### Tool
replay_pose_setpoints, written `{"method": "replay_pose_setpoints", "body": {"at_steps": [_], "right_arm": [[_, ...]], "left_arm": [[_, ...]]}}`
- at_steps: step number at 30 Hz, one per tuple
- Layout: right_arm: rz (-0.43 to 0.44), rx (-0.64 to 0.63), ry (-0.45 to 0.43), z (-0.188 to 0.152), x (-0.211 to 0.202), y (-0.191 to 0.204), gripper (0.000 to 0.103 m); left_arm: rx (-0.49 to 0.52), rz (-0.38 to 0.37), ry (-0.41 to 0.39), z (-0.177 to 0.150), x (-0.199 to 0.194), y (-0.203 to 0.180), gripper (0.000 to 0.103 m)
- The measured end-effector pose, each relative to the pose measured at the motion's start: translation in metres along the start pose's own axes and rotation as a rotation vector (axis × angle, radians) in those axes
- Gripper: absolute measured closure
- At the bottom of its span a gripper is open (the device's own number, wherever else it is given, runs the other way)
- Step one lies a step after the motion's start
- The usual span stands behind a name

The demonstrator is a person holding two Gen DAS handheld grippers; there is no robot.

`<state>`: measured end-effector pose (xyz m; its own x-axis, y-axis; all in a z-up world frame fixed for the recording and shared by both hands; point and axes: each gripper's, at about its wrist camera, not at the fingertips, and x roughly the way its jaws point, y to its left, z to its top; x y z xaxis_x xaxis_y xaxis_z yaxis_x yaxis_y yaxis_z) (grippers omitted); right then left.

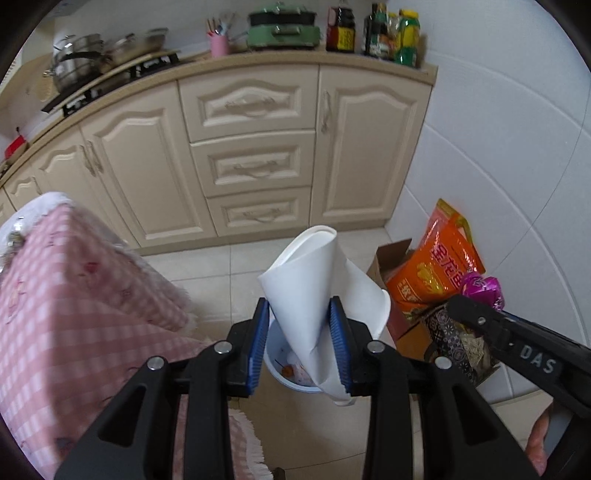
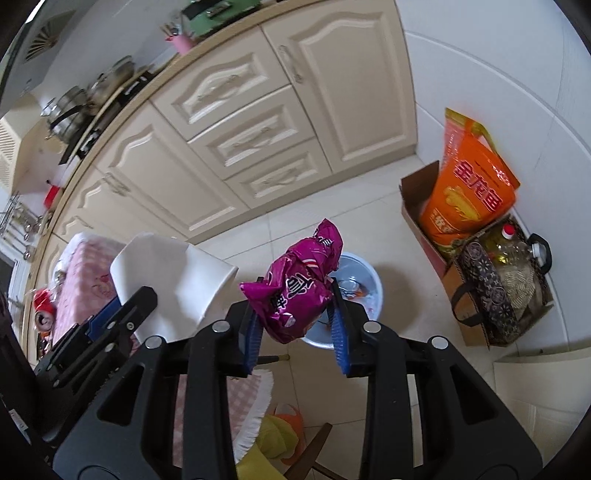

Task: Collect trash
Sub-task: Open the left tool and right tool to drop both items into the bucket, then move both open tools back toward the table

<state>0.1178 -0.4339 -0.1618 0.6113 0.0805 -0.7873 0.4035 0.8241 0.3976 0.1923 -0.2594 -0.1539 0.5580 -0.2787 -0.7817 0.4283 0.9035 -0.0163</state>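
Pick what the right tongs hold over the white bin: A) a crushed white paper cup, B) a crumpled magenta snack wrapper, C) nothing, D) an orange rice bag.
B: the right tongs pinch the crumpled magenta wrapper between blue pads above the white bin; the left tongs hold the paper cup.

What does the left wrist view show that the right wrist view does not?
Only the left wrist view shows the bottles on the counter. Only the right wrist view shows a red can and an oil jug. Both show the white cup in the left gripper, the purple wrapper in the right gripper, the bin and the orange bag.
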Motion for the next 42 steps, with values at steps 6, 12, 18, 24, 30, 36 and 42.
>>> {"method": "replay_pose_setpoints", "body": {"at_steps": [6, 12, 18, 24, 30, 36, 42], "right_arm": [[-0.032, 0.027, 0.037, 0.004, 0.019, -0.014, 0.072], [-0.051, 0.03, 0.074, 0.008, 0.037, -0.015, 0.072], [-0.043, -0.004, 0.123, 0.014, 0.062, -0.001, 0.072], [0.003, -0.041, 0.162, 0.017, 0.083, 0.023, 0.07], [-0.014, -0.096, 0.117, 0.023, 0.076, 0.045, 0.04], [-0.025, -0.087, 0.117, 0.02, 0.07, 0.044, 0.04], [-0.031, -0.079, 0.122, 0.013, 0.062, 0.042, 0.04]], "left_arm": [[-0.023, -0.023, 0.042, 0.008, 0.034, 0.0, 0.07], [-0.009, 0.018, 0.087, 0.014, 0.064, 0.005, 0.049], [-0.05, 0.037, 0.125, 0.01, 0.075, 0.026, 0.049], [-0.08, 0.081, 0.138, 0.008, 0.073, 0.053, 0.049], [-0.093, 0.092, 0.129, 0.008, 0.066, 0.065, 0.048], [-0.101, 0.08, 0.119, 0.009, 0.058, 0.066, 0.048], [-0.093, 0.07, 0.106, 0.008, 0.048, 0.064, 0.048]]}}
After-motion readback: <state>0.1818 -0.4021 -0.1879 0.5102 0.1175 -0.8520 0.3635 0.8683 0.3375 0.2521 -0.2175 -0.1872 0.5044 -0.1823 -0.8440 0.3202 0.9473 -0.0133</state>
